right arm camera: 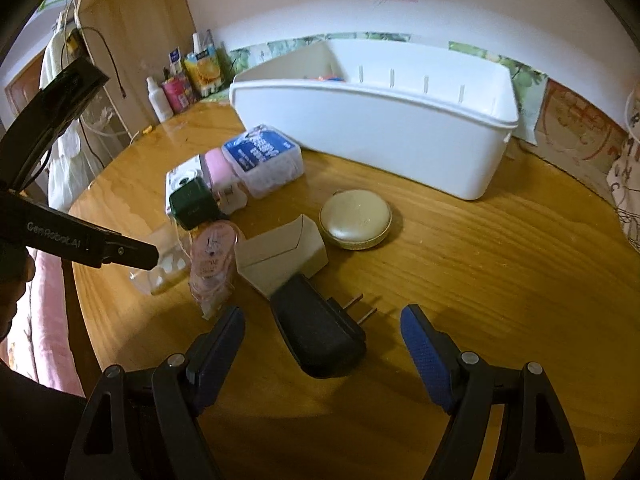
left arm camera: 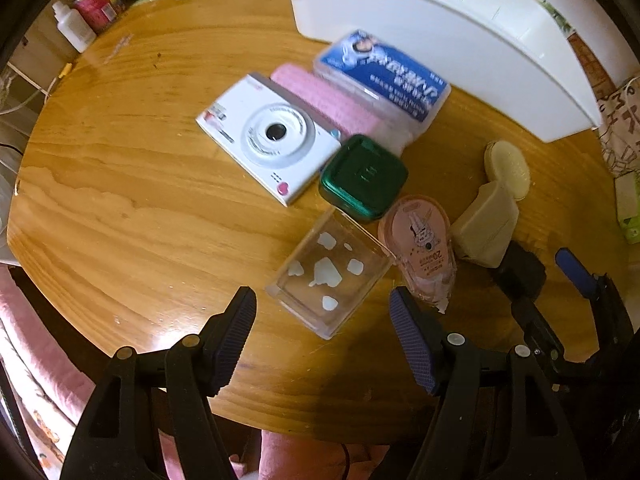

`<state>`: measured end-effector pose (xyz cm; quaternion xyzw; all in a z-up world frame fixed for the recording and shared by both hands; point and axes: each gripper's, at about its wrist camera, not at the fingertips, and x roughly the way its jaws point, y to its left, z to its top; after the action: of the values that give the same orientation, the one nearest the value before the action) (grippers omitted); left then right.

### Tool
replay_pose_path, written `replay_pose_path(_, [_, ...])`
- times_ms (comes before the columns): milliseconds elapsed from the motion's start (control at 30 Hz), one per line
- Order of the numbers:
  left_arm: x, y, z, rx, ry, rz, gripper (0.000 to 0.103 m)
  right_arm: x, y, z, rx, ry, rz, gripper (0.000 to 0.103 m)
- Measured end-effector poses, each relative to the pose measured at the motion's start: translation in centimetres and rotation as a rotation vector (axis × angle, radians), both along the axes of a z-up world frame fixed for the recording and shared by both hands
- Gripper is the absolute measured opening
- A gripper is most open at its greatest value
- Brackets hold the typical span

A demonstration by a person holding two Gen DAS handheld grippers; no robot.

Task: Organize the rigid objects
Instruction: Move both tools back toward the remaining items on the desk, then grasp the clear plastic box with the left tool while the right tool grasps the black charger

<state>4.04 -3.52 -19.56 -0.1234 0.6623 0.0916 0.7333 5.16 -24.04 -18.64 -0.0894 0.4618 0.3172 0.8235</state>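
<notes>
My left gripper point(left arm camera: 324, 308) is open and hovers over a clear plastic box point(left arm camera: 330, 274) near the table's front edge. My right gripper point(right arm camera: 322, 326) is open, its fingers on either side of a black plug adapter point(right arm camera: 318, 334), not touching it. On the table lie a white camera point(left arm camera: 270, 142), a pink item point(left arm camera: 328, 100), a blue-labelled box point(left arm camera: 384, 78), a green case point(left arm camera: 364, 178), a pink tape dispenser point(left arm camera: 420, 248), a beige box point(right arm camera: 282, 260) and a round beige compact point(right arm camera: 356, 218). A white bin point(right arm camera: 376, 136) stands behind them.
The round wooden table point(left arm camera: 140, 200) has bare wood at the left and, in the right wrist view, at the right point(right arm camera: 500, 260). Bottles and cartons point(right arm camera: 180, 88) stand at the back left by a wooden shelf. The left gripper's body point(right arm camera: 80, 240) reaches in from the left.
</notes>
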Motion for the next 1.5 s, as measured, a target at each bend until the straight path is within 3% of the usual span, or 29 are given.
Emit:
replay_pose_path(333, [1.4,-0.6,-2.4,0.025,0.118,-0.032,0.073,0.7,1.0,-1.4,-0.039,0.038,0.063,0.080])
replay_pose_path(700, [2.9,-1.0,-4.0,0.011,0.179,-0.045,0.073,1.1,1.0,-1.9,-0.051,0.050,0.089,0.075])
replay_pose_path(967, [3.3,-0.6,-4.4,0.001,0.179,-0.046,0.068,1.3,1.2,-1.8,-0.068,0.039,0.094,0.063])
replay_pose_path(1500, [2.8,-0.4,-3.8,0.007,0.180,-0.064,0.064,1.4,1.5,-1.6,-0.069,0.060,0.103,0.063])
